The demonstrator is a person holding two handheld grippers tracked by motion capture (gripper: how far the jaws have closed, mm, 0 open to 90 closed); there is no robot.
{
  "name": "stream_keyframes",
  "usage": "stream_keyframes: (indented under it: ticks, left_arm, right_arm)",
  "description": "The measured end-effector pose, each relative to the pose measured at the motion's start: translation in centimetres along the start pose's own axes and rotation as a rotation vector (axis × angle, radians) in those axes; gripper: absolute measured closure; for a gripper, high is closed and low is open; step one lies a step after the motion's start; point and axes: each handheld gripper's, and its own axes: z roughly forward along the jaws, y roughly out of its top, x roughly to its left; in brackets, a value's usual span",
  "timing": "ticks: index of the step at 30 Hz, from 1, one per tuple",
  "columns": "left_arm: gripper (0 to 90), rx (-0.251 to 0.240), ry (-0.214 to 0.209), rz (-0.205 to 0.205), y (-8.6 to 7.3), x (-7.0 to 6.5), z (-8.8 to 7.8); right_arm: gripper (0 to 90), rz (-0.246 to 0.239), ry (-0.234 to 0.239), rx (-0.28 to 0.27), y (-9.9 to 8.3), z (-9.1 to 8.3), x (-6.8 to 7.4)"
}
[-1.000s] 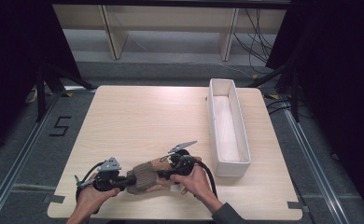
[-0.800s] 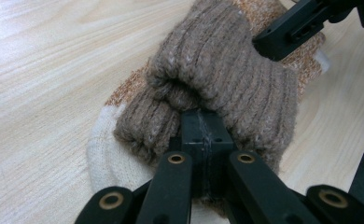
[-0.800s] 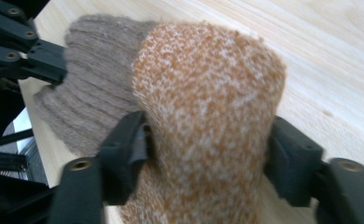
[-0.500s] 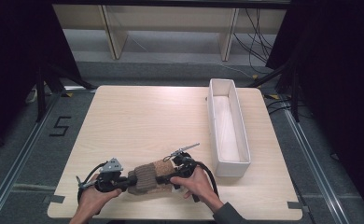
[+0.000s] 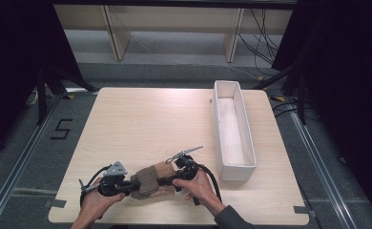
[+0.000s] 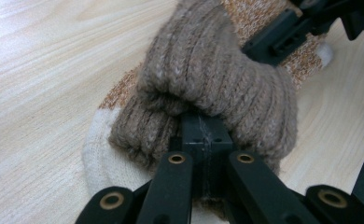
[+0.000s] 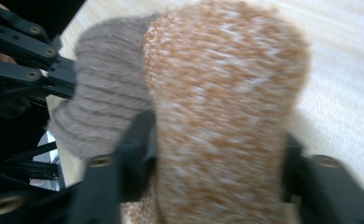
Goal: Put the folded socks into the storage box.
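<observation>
Down near the table's (image 5: 141, 119) front edge, a knitted sock (image 5: 151, 180), brown ribbed cuff and orange speckled foot, bunched between both tools. Left gripper (image 6: 203, 135): jaws pressed together, pinching the brown cuff (image 6: 208, 79). Right gripper (image 7: 217, 154): jaws just closing, either side of the orange foot (image 7: 222, 93), seemingly against it. White tray (image 5: 232, 138) just beside, to the right, apart from the sock.

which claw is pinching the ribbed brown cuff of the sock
The left claw: its jaws are shut on the ribbed cuff. The right claw straddles the sock's orange speckled part instead.
</observation>
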Motion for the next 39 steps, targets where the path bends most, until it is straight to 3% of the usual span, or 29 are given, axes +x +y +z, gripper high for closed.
stream_keyframes:
  ticks: [3, 5, 9, 13, 15, 21, 24, 27, 30, 33, 34, 35, 36, 39]
  left_arm:
    - [89.0, 0.001, -0.003, 0.0, 0.0, 0.0, 0.0]
    - [89.0, 0.016, -0.001, 0.025, 0.0, 0.1, -0.2]
    - [88.8, -0.007, -0.001, 0.008, 0.0, -0.1, -0.1]
    - [86.1, -0.012, -0.005, 0.019, 0.0, 0.0, -0.3]
    - [78.9, -0.029, -0.026, -0.003, 0.0, -0.1, -0.6]
    - [60.0, -0.061, -0.003, 0.001, -0.2, -0.4, -2.0]
    - [47.7, -0.068, 0.032, -0.006, -0.7, -0.4, -3.0]
    - [39.6, -0.113, 0.049, -0.043, -1.6, -0.1, -4.0]
    - [37.5, -0.094, 0.064, -0.055, -2.6, 0.5, -4.5]
    - [36.3, -0.078, 0.073, -0.062, -3.4, 0.7, -4.5]
    - [36.2, -0.036, 0.081, -0.032, -3.5, 0.9, -4.7]
    - [35.9, -0.049, 0.073, -0.051, -3.6, 0.6, -4.5]
    - [35.8, -0.053, 0.063, -0.041, -3.6, 0.6, -4.4]
    - [35.7, -0.052, 0.047, -0.03, -3.5, 0.3, -4.3]
  right_arm:
    - [54.6, -0.025, -0.008, 0.008, 0.1, -0.1, 0.3]
    - [55.7, -0.042, -0.011, 0.019, 0.3, -0.2, 0.3]
    - [56.9, -0.076, -0.029, 0.043, 0.7, -0.5, 0.8]
    - [57.3, -0.102, -0.056, 0.054, 0.9, -0.7, 1.1]
    - [57.6, -0.113, -0.07, 0.063, 1.0, -0.8, 1.3]
    - [58.6, -0.167, -0.082, 0.095, 2.1, -1.5, 2.2]
    - [58.8, -0.201, -0.08, 0.117, 2.9, -1.9, 2.6]
    - [58.8, -0.218, -0.087, 0.144, 3.7, -2.4, 3.1]
    - [58.8, -0.221, -0.064, 0.183, 4.4, -2.8, 3.7]
    - [58.9, -0.246, -0.08, 0.205, 5.3, -3.5, 4.4]
    - [59.0, -0.251, -0.087, 0.209, 5.7, -3.8, 4.7]
    - [59.0, -0.274, -0.086, 0.215, 6.1, -4.0, 5.0]
    - [59.0, -0.304, -0.111, 0.22, 6.6, -4.3, 5.3]
    - [59.1, -0.349, -0.125, 0.239, 7.9, -5.5, 6.4]
